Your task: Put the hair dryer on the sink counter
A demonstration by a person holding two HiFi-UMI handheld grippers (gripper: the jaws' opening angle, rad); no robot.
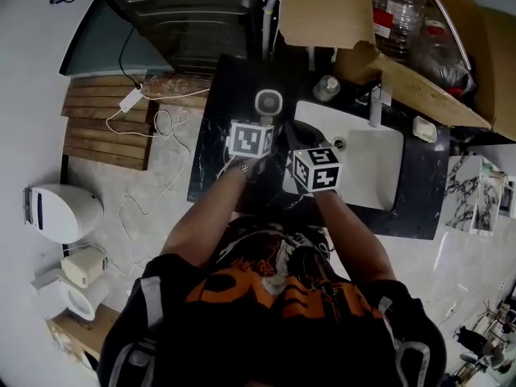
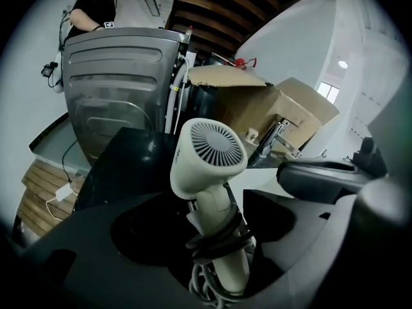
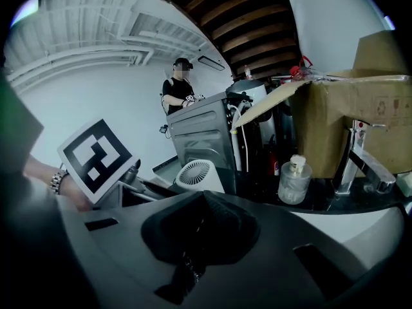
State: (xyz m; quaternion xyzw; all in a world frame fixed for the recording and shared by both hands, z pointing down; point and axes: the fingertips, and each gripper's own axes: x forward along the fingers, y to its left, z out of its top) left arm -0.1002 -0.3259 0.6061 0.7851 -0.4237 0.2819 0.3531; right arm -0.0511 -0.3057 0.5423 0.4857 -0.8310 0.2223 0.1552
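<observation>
1. The hair dryer (image 2: 209, 156) is cream-white, with a short, rounded head. A round rear grille of fine radial slats faces back toward the person.
2. Its handle runs down from the head. Dark loops of its own cord are wound around the middle of the handle, and more pale grey cord is bunched at the lower end.
3. The dryer is just left of the white basin (image 1: 371, 168), over the black counter (image 1: 211, 147) that surrounds it. In the right gripper view the head seems to sit on the counter surface, though contact cannot be confirmed.
4. The left gripper (image 2: 215, 217) is left of the basin with its jaws spread wide. The dryer's handle stands between them, with dark gaps on either side, so the pads do not press on it.
5. The right gripper (image 3: 203, 205) is at the basin's left rim, close beside the left one. Its jaws are pressed together into one dark ridge, and nothing can be seen held in them.
6. A clear glass bottle (image 3: 295, 181) stands behind the basin, near the chrome faucet (image 3: 355, 156).
</observation>
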